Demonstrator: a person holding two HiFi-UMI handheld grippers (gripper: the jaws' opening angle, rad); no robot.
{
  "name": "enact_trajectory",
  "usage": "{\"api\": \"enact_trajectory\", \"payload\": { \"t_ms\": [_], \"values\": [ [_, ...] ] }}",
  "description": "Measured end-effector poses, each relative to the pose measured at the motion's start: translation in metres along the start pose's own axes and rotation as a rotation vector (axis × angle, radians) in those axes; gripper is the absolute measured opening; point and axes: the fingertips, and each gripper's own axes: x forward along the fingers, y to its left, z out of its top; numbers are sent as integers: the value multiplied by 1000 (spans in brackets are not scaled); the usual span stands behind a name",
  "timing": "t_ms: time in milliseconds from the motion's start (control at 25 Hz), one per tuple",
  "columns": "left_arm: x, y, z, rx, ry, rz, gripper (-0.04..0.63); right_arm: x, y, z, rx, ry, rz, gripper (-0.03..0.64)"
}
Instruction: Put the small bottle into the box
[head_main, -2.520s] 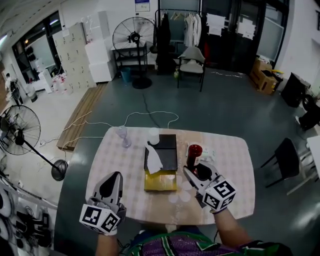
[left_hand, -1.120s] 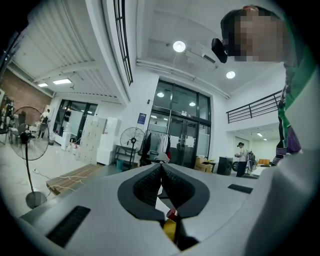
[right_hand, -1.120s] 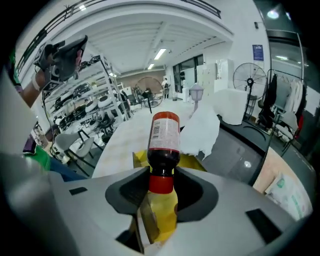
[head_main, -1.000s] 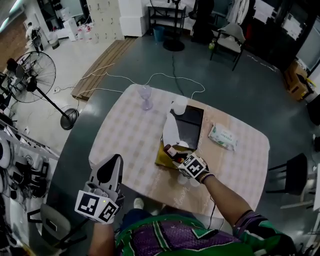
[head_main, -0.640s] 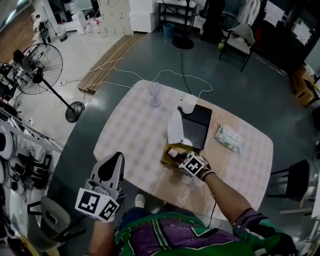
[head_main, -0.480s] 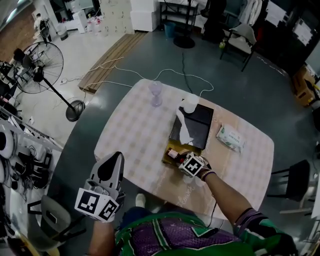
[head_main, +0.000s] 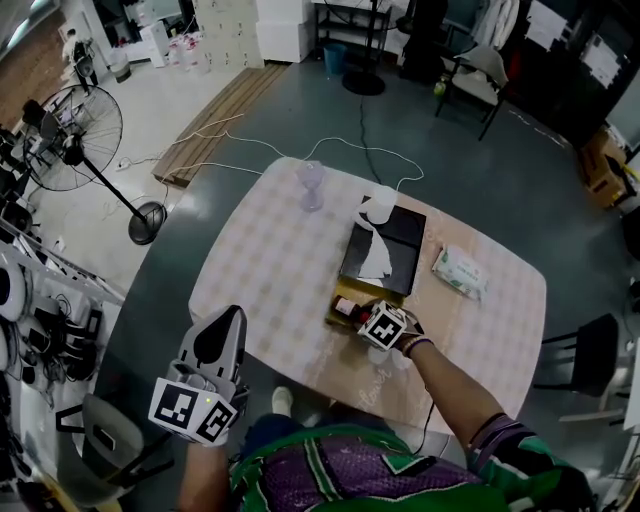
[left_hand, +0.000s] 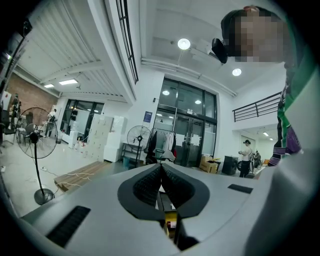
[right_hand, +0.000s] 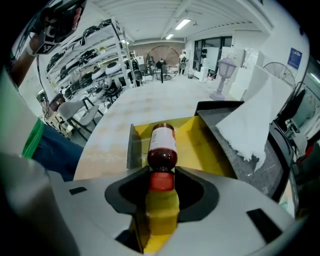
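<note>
The small bottle (right_hand: 162, 145), dark with a white label and a red cap, lies along the floor of the open yellow box (right_hand: 202, 142). My right gripper (right_hand: 162, 171) points steeply down over the box's near end. Its jaws have just been opening a little, with the red cap between them and the tips still against it. In the head view the right gripper (head_main: 360, 312) hangs over the box (head_main: 332, 318) with the bottle (head_main: 345, 306) showing beside it. My left gripper (head_main: 222, 328) is held off the table's near-left edge, pads (left_hand: 150, 186) together and nothing between them.
The box's black lid (head_main: 398, 238) lies open behind it, with white tissue paper (head_main: 375, 262) on it. On the checked table (head_main: 260, 270) stand a wine glass (head_main: 311, 185) and a white cup (head_main: 380, 205), and a wipes pack (head_main: 460, 272) lies there. A floor fan (head_main: 75, 140) stands at the left.
The right gripper has carried the bottle from the box's right side over the box and down into it. The white paper now lies on the lid. The left gripper has hardly moved.
</note>
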Motion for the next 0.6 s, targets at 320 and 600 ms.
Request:
{"api": "enact_trajectory", "payload": {
  "t_ms": [320, 600],
  "values": [
    [-2, 3, 2, 17, 9, -29, 23, -12, -1, 6, 31, -71, -28, 193],
    [8, -3, 15, 25, -8, -105, 23, -43, 1, 8, 189, -166, -78, 186]
  ]
}}
